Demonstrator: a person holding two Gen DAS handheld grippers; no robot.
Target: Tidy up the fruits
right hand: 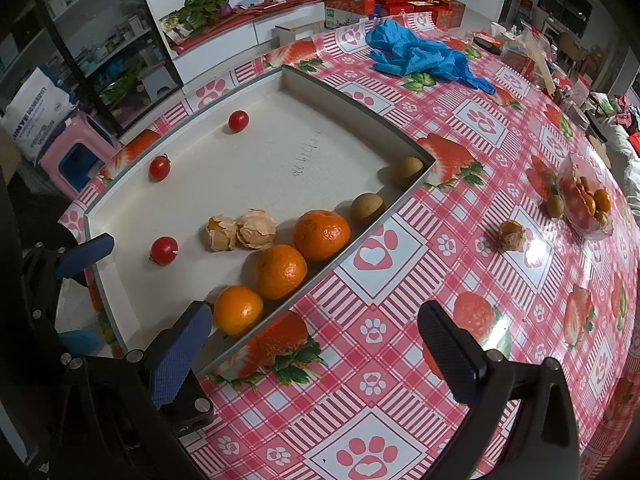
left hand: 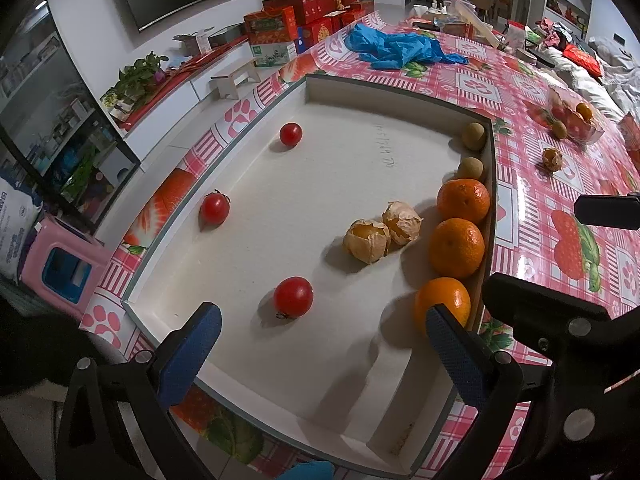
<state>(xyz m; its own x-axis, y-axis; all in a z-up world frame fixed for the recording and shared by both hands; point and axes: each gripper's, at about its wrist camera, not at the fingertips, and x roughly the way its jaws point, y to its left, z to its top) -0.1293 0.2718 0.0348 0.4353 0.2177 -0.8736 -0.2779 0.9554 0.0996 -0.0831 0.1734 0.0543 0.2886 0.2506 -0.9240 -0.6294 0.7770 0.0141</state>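
Note:
A shallow white tray [left hand: 320, 92] [right hand: 344, 96] holds three oranges [left hand: 456, 248] [right hand: 280, 272], three cherry tomatoes [left hand: 293, 297] [right hand: 164, 250], two husked physalis [left hand: 368, 240] [right hand: 256, 228] and two brown kiwis [left hand: 474, 136] [right hand: 368, 208]. My left gripper [left hand: 324, 350] is open and empty over the tray's near end, close to a tomato and an orange. My right gripper [right hand: 316, 348] is open and empty above the tablecloth beside the tray. One loose physalis [right hand: 512, 235] [left hand: 552, 159] lies on the cloth next to a clear plastic punnet of fruit [right hand: 588, 200] [left hand: 572, 118].
Blue gloves [left hand: 396, 50] [right hand: 420, 56] lie crumpled on the pink checked tablecloth [right hand: 400, 380] behind the tray. Red gift boxes [left hand: 308, 12] stand at the back. Clutter [right hand: 540, 60] fills the table's far right end. A pink stool [left hand: 60, 264] stands beside the table.

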